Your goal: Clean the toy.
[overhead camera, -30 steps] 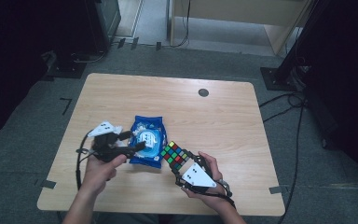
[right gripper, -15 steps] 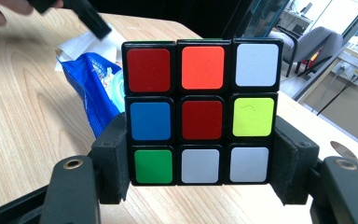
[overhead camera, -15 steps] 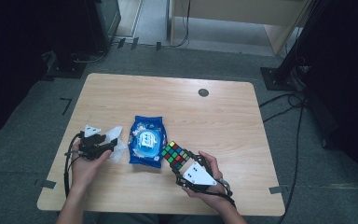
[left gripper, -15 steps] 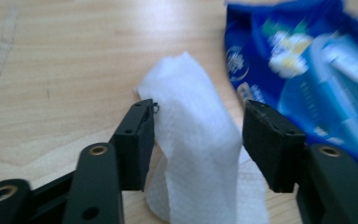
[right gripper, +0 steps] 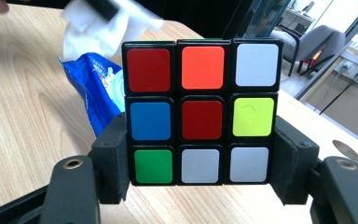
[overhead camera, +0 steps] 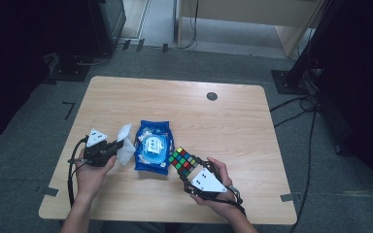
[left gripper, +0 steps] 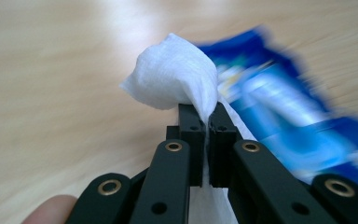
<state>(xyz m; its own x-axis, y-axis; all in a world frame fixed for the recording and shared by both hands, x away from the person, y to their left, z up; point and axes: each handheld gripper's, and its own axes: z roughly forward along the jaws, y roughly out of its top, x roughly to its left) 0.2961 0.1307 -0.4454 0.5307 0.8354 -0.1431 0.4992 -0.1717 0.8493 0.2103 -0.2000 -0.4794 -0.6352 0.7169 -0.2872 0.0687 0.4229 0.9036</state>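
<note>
At the near edge of the light wooden table (overhead camera: 233, 116), the right gripper (overhead camera: 190, 171) sits in the person's right hand (overhead camera: 221, 187), its two black jaws clamped on either side of a scrambled, multicoloured plastic puzzle cube (overhead camera: 182, 160). In the right gripper view the cube (right gripper: 201, 112) stands square between the jaws, showing red, orange, white, blue, yellow-green and green squares.

To the left, a little farther in, the left gripper (overhead camera: 119, 144) is held in the left hand (overhead camera: 91, 167). Its jaws have just been closing and are now pinched tight on a crumpled white wet wipe (overhead camera: 124, 145); the left gripper view shows the wipe (left gripper: 175, 77) bulging above the closed tips and hanging below them.

Between the two grippers lies a glossy blue plastic pack of wipes (overhead camera: 152, 146), just right of the held wipe and touching or nearly touching the cube.

Far across the table, right of centre, is a small round dark cable hole (overhead camera: 212, 96).
</note>
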